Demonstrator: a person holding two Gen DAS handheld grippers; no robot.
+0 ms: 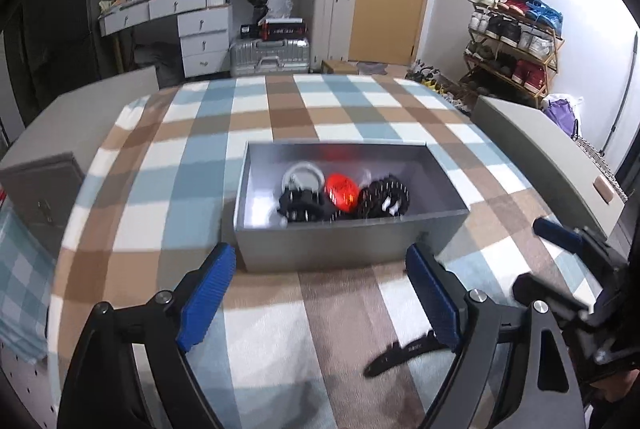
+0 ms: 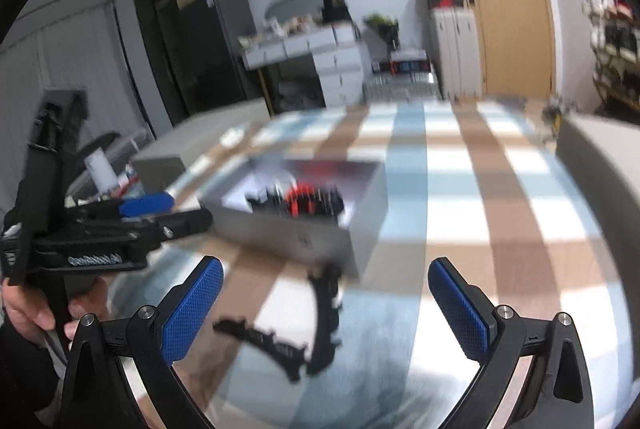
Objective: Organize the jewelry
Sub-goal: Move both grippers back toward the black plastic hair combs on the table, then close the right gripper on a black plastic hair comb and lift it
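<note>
Inside rectangular grey box (image 1: 352, 241) (smooth-walled): spiky black bracelets (image 1: 384, 197), glossy red oval (image 1: 341, 191).

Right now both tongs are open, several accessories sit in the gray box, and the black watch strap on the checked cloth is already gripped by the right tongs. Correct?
Not quite. The right wrist view shows the black watch strap lying loose on the checked cloth, ahead of the open right tongs, not gripped. The left tongs are open too, and accessories do sit in the gray box.
</note>
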